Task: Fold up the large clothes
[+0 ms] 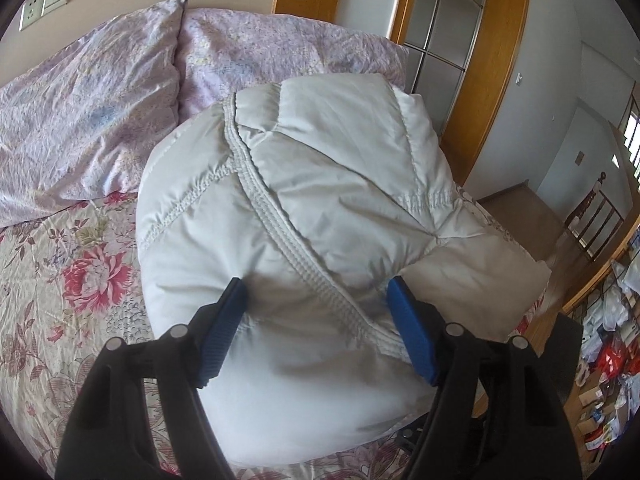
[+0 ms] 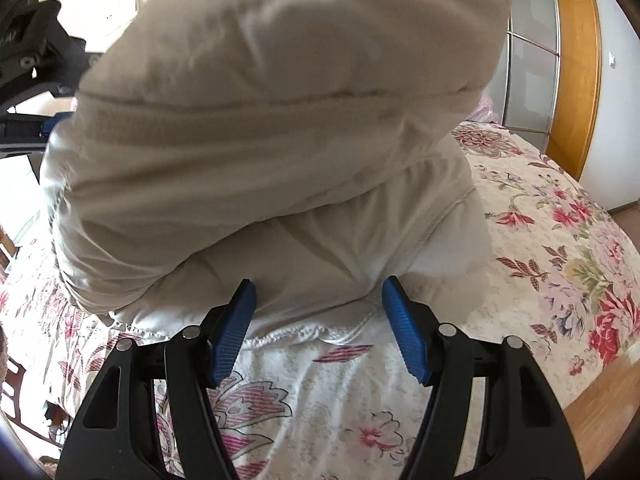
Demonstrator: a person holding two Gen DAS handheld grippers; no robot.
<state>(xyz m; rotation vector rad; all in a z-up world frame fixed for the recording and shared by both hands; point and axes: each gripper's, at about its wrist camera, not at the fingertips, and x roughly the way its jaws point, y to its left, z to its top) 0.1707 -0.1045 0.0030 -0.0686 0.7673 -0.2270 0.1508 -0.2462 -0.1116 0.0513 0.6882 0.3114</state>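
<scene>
Puffy white quilted jacket [image 1: 304, 208] bundled on the floral bedspread [image 1: 60, 280].

The left gripper [image 1: 316, 292] squeezed the jacket's stitched, pillowy bulk between ribbed blue pads; the right gripper [image 2: 318, 292] stood apart at its hem (pads seemingly not pressing).

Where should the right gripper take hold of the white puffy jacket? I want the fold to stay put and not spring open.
Best the lower layer's stitched hem edge, which lies flat on the floral bedspread just ahead of the right gripper. Come in low from the near side, one of the jaws under the edge. The folded bulk above looks too thick and rounded to pinch securely.
</scene>
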